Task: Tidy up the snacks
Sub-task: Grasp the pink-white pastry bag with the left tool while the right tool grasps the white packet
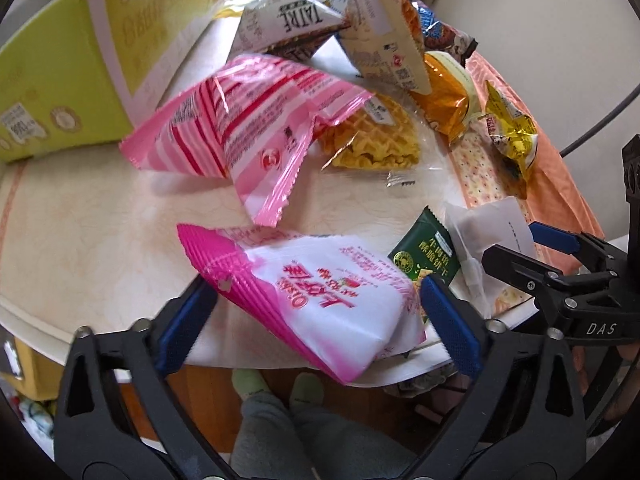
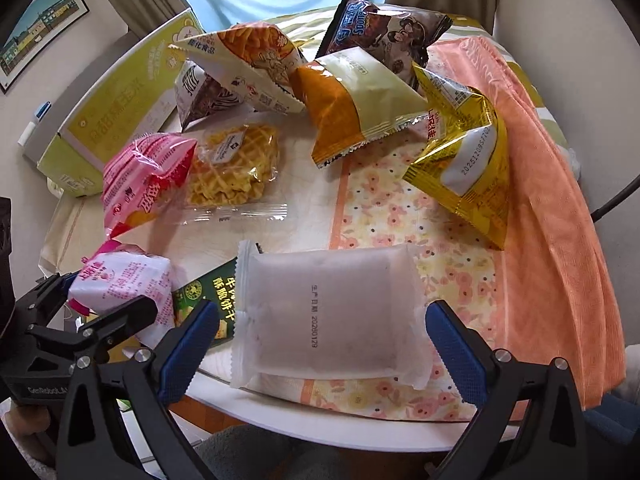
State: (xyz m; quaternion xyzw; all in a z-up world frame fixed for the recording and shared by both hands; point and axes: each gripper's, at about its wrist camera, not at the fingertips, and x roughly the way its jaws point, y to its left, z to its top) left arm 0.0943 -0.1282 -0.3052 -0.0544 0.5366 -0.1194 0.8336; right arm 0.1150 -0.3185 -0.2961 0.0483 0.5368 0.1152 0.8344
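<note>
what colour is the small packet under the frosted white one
Dark green with yellow lettering, clearest in the right wrist view.

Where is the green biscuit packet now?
The green biscuit packet lies near the table's front edge, between the pink-and-white packet and the frosted white packet.

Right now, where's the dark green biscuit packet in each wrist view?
Left wrist: green packet, lower right, beside the pink-and-white packet.
Right wrist: green packet, lower left, partly under the frosted white packet.
Shared landmark: waffle pack.
</note>
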